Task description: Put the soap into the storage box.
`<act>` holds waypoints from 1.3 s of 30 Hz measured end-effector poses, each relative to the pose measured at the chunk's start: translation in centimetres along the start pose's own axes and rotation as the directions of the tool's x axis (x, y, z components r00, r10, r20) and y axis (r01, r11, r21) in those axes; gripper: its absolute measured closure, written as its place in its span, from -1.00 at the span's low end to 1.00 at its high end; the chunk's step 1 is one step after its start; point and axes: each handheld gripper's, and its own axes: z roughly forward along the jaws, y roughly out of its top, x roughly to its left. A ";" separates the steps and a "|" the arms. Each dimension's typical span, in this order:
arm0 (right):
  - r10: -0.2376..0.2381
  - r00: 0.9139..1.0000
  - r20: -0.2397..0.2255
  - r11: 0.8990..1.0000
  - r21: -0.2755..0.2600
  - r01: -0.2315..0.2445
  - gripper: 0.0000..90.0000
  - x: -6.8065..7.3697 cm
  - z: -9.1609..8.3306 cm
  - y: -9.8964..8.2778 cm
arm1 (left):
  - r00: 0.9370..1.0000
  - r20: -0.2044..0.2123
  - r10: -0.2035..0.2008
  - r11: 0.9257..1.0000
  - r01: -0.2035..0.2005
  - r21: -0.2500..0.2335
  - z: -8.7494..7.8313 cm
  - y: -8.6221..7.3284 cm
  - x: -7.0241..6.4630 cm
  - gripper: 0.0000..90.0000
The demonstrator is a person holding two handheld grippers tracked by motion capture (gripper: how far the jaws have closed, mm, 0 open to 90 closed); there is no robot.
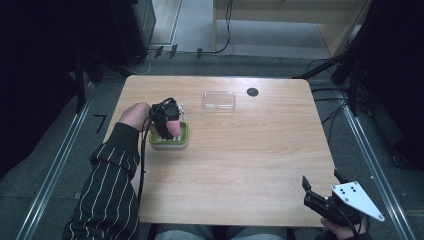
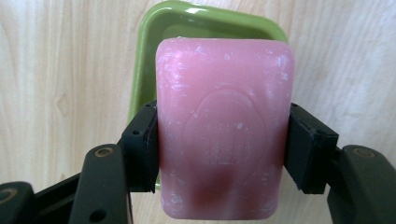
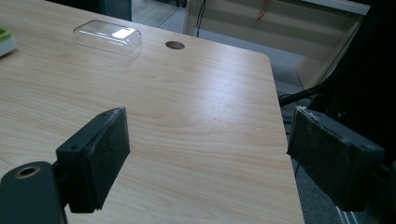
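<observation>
Over the dish [image 2: 144, 56], left gripper [image 2: 219, 147] clamped on soap [image 2: 224, 126], poised for setting down; right gripper [image 3: 208, 154] wide open, idle.

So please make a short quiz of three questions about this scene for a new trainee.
1. True or false: the left gripper is shut on the pink soap.
2. What lies below the soap? A) green dish B) clear lid C) bare floor
3. How do the jaws of the right gripper stand?

Key: 1 true. 2 A. 3 open, with nothing between them.
</observation>
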 end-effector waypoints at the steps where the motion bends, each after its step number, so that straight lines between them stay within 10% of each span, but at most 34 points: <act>1: 0.000 1.000 -0.001 1.000 0.000 0.000 -0.69 0.0 0.0 0.0 | 1.000 0.000 0.006 1.000 -0.006 -0.004 0.1 0.0 0.0 -0.14; 39: -0.002 1.000 0.001 1.000 0.001 0.002 -0.69 0.0 0.0 0.0 | 0.996 -0.023 0.083 0.996 -0.083 0.013 3.3 -0.3 0.6 -0.14</act>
